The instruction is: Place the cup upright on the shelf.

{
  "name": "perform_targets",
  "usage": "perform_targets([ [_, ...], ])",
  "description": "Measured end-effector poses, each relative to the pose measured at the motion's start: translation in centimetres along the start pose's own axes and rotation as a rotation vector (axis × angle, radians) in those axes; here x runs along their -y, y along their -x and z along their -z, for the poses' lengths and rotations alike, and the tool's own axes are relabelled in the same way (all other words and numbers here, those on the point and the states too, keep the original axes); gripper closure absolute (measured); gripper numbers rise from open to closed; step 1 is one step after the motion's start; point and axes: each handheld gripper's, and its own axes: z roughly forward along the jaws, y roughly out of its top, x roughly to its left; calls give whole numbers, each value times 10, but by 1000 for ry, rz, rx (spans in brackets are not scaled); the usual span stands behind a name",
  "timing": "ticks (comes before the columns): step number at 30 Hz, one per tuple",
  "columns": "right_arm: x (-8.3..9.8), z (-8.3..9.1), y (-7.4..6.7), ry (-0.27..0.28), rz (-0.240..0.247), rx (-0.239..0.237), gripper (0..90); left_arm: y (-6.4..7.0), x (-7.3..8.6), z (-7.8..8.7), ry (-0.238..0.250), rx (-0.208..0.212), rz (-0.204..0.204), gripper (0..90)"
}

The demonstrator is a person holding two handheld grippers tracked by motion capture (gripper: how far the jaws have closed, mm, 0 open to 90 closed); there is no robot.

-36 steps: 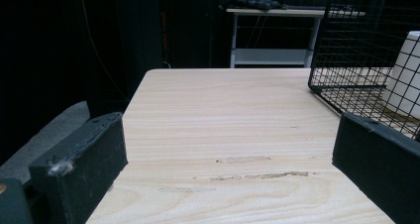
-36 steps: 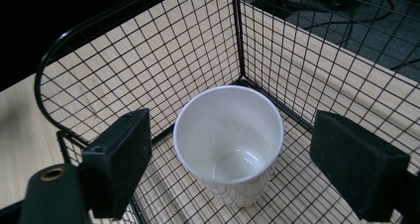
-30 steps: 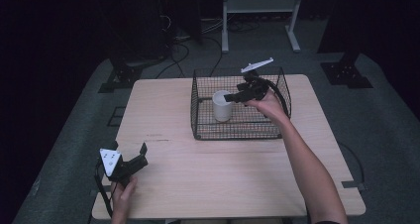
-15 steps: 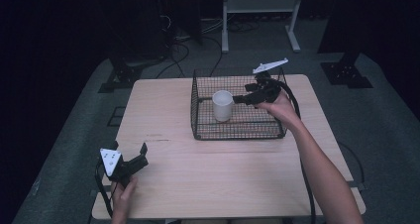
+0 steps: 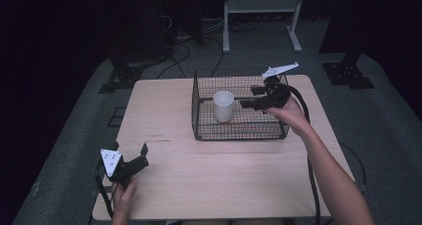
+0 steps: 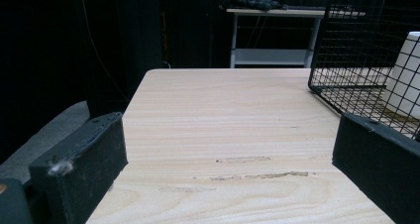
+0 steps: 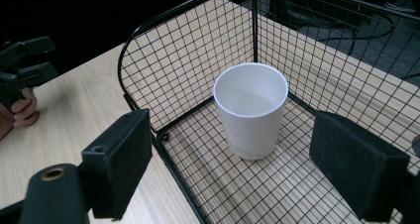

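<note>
A white paper cup stands upright on the floor of a black wire basket at the middle of the wooden table. My right gripper hovers inside the basket, just right of the cup, with its jaws open and apart from it. In the right gripper view the cup stands ahead between the wide-open pads, untouched and empty. My left gripper rests open at the table's near left corner. Its jaws hold nothing, and the basket and cup stand off to its right.
The basket's wire walls enclose the cup on all sides. Bare tabletop stretches left of and in front of the basket. A white metal stand and cables lie on the dark floor beyond the table.
My right gripper has drawn back to the right, away from the cup, which stays upright in the basket. The left gripper has not moved.
</note>
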Motion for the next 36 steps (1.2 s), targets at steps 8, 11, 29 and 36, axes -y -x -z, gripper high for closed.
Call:
perform_targets([
  [8, 4, 9, -5, 2, 12, -7, 159, 0, 0, 0, 0, 1, 1, 0],
  [11, 7, 12, -7, 0, 14, -9, 159, 0, 0, 0, 1, 2, 1, 0],
  [29, 26, 32, -13, 17, 17, -26, 159, 0, 0, 0, 1, 2, -2, 0],
  [36, 33, 38, -14, 20, 18, -26, 159, 0, 0, 0, 1, 2, -2, 0],
])
